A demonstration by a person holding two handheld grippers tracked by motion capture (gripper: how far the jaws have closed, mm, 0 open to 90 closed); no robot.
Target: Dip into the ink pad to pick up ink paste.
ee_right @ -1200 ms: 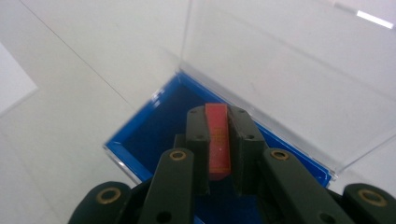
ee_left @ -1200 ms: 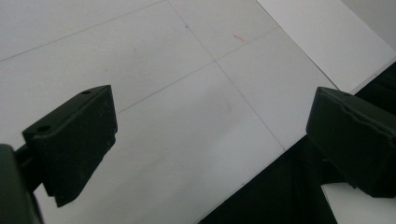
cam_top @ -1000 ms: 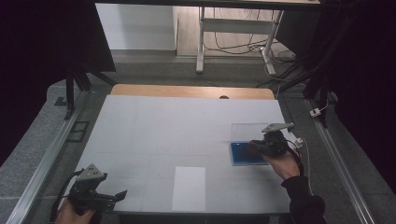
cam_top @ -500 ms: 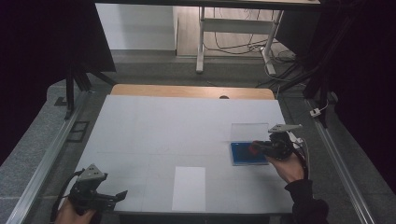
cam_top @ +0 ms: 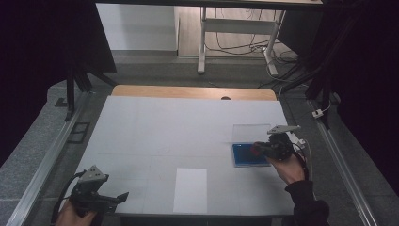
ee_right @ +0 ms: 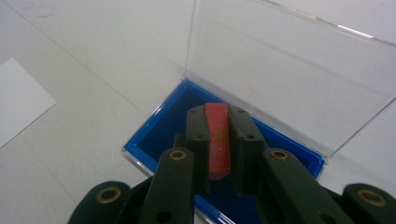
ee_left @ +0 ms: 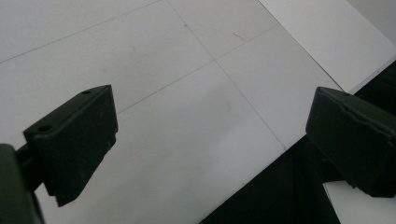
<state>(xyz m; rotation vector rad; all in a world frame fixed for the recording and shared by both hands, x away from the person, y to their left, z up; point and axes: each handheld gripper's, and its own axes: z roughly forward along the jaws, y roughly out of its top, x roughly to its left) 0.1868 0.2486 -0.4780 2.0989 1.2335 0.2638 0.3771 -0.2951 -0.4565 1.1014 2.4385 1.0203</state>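
Right gripper (ee_right: 217,140) is clamped on a small flat red block (ee_right: 218,140), its two black jaws pressed against the block's broad faces so that it stands on edge between them, directly above the blue tray of an open box (ee_right: 161,128). That box is a shallow case with a blue inner base and a clear hinged lid (ee_right: 280,70) standing nearly upright behind it; in the high view it lies toward the right side of the white table (cam_top: 155,127), just in front of the person's right hand (cam_top: 291,168). Whether the block's lower end already touches the blue base I cannot tell. Farther out, a white sheet of paper (cam_top: 190,189) lies flat near the front edge of the table, well apart from the box. Left gripper (ee_left: 210,154) waits at the near left corner with its jaws spread wide and nothing between them. By my reading, the block is either about to be seated in the case or just being drawn out; letting go or lifting clear, and shutting the lid, are left.
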